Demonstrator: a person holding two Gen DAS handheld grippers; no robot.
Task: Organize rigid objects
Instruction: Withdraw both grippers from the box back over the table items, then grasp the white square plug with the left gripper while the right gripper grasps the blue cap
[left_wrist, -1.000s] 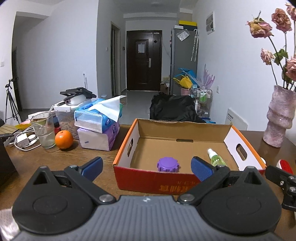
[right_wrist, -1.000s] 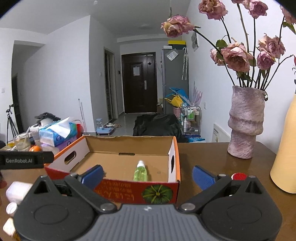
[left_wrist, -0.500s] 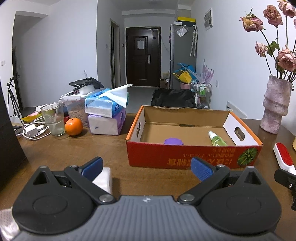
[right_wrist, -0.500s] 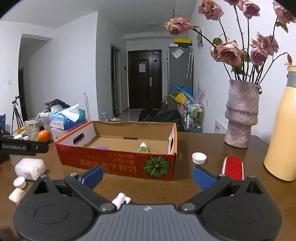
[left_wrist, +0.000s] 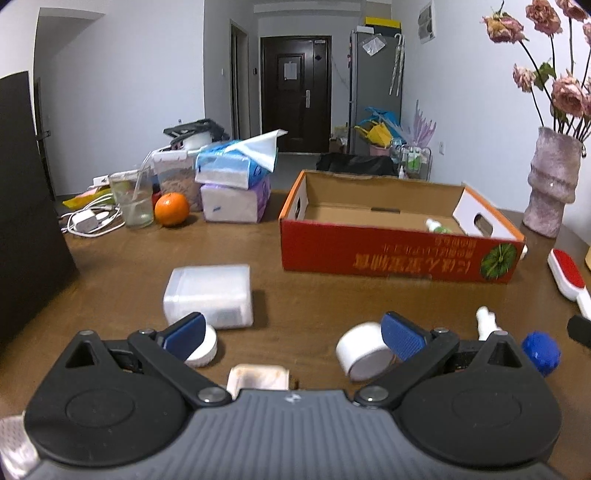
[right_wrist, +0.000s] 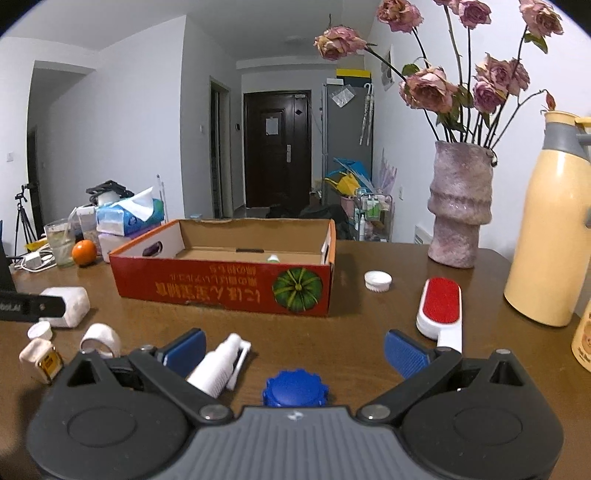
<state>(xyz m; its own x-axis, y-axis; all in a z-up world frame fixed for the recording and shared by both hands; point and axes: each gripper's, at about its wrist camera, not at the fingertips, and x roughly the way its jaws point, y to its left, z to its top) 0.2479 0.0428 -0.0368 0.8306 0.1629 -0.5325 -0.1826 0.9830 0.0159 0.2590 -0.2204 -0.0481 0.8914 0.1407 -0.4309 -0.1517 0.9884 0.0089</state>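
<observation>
An open red cardboard box (left_wrist: 395, 254) (right_wrist: 225, 288) stands on the brown table, with a small green spray bottle (left_wrist: 436, 226) inside. My left gripper (left_wrist: 293, 339) is open, low over loose items: a white plastic case (left_wrist: 208, 295), a small white cap (left_wrist: 201, 350), a white tape roll (left_wrist: 364, 356) and a cream lid (left_wrist: 256, 376). My right gripper (right_wrist: 293, 350) is open too. A white spray head (right_wrist: 221, 365) lies by its left finger and a blue cap (right_wrist: 295, 387) sits between the fingers. Nothing is held.
A red lint brush (right_wrist: 441, 308), a white cap (right_wrist: 377, 280), a pink vase (right_wrist: 460, 206) and a yellow flask (right_wrist: 546, 236) stand to the right. Tissue packs (left_wrist: 232, 188), an orange (left_wrist: 171, 208), a glass (left_wrist: 135, 199) and a charger (left_wrist: 85, 223) crowd the far left.
Both grippers have drawn back from the box and dropped low over the table. The loose small items near the front edge have come into view. Both stay open.
</observation>
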